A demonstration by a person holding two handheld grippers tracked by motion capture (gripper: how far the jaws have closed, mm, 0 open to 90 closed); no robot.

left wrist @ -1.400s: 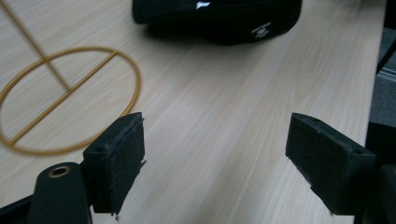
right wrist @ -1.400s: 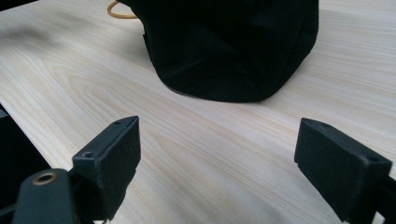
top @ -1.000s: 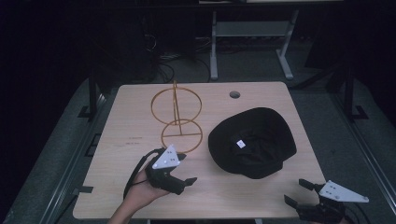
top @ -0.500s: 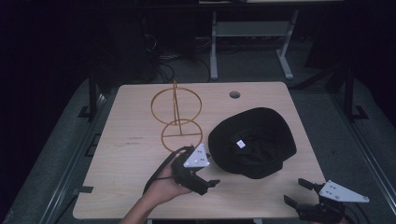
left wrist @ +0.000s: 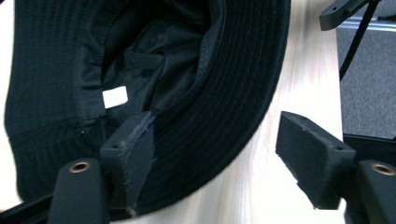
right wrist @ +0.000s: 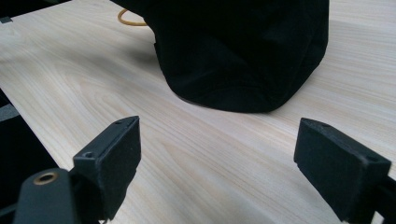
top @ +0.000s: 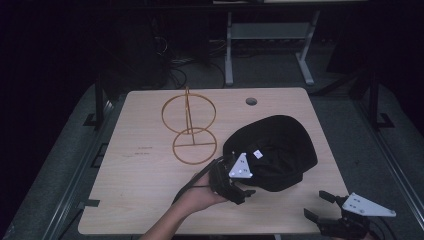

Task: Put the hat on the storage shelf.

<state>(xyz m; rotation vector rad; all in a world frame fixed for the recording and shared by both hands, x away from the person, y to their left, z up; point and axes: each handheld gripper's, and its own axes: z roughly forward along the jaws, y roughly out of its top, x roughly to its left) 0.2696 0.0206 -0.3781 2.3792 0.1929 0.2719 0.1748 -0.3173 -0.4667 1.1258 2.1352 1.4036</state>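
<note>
The wooden table (top: pixel 150 200) carries everything, pale and grained, with a small round hole (top: pixel 251 101) near its far edge.

The black hat (top: pixel 280 150) is the largest thing on it, lying right of centre toward the near side. It is a soft bucket-style hat of dark ribbed fabric with rows of stitching round the brim, and it lies upside down, its opening facing up: the left gripper view looks into the hollow crown, where a smooth lining and a small white label (left wrist: pixel 115 97) show. In the high view its outline is an oval whose long axis runs from near-left to far-right.

Left of the hat stands a golden wire stand (top: pixel 189 127), a flat ring on the table with an upright post carrying a second ring on edge. The hat's left edge lies just beside its base ring.

The left gripper (top: pixel 240 187) is at the hat's near-left brim, jaws spread wide, one over the brim fabric and the other over bare wood, pinching nothing.

The right gripper (top: pixel 320 207) sits at the near-right corner, apart from the hat, jaws spread and empty.
</note>
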